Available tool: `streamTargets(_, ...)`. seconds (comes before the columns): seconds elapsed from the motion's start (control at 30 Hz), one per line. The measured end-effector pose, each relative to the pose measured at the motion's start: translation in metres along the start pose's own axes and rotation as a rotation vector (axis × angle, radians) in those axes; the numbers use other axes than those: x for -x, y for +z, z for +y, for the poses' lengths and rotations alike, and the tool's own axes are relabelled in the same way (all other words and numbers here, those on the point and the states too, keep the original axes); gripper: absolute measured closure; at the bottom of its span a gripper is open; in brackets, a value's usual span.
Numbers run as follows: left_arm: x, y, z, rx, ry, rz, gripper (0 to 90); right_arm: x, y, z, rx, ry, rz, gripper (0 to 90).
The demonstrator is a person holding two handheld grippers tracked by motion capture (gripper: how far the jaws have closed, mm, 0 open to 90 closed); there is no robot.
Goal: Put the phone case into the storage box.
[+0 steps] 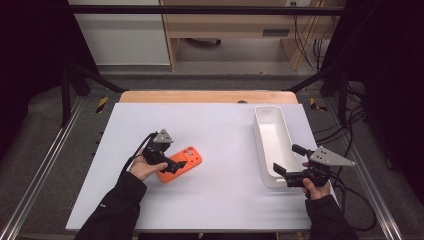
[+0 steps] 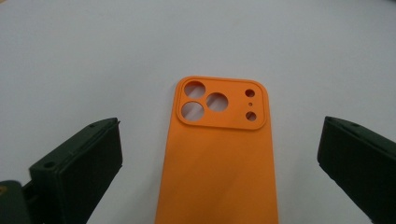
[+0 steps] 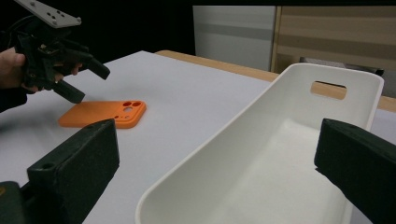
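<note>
A white tabletop [image 1: 210,200] seen from above holds an orange phone case [image 1: 181,164] lying flat, camera cutouts facing up, a little to the 8 o'clock side of centre. The left claw [image 1: 176,166], held in a person's hand, hovers just over the case's near end with its jaws spread wide; in the left gripper view the orange phone case [image 2: 219,158] lies between the two parted jaws, touching neither. At about 3 o'clock on the tabletop stands a long white bin [image 1: 270,142], running from 12 to 6 o'clock. The right claw [image 1: 289,163] sits at the bin's near end, around 4 o'clock, jaws also wide apart and holding nothing. In the right gripper view the white bin [image 3: 261,154] lies between its jaws, with the case [image 3: 103,113] and the left claw [image 3: 84,84] farther off at 10 o'clock.
</note>
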State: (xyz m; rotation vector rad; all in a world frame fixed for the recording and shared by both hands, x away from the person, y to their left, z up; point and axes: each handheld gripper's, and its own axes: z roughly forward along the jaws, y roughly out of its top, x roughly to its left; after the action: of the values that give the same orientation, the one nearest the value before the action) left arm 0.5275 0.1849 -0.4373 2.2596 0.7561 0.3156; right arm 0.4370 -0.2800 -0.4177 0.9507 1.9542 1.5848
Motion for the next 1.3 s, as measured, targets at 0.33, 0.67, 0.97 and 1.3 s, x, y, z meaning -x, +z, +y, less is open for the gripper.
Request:
streamTargets(0.33, -0.003, 0.011, -0.007, -0.048, -0.015, -0.008, 0.0, 0.0, 0.0, 0.0, -0.002, -0.002, 0.001, 0.6)
streamTargets(0.67, -0.002, 0.02, -0.01, -0.101, -0.006, -0.015, 0.0, 0.0, 0.001, 0.0, -0.002, -0.004, 0.001, 0.5)
streamTargets(0.97, -0.001, 0.028, -0.014, -0.15, 0.01, -0.012, 0.4, 0.0, 0.001, 0.0, -0.004, -0.003, 0.002, 0.6)
streamTargets(1.3, -0.001, 0.031, -0.016, -0.176, 0.017, -0.007, 4.0, 0.0, 0.001, 0.0, -0.004, -0.003, 0.003, 0.6)
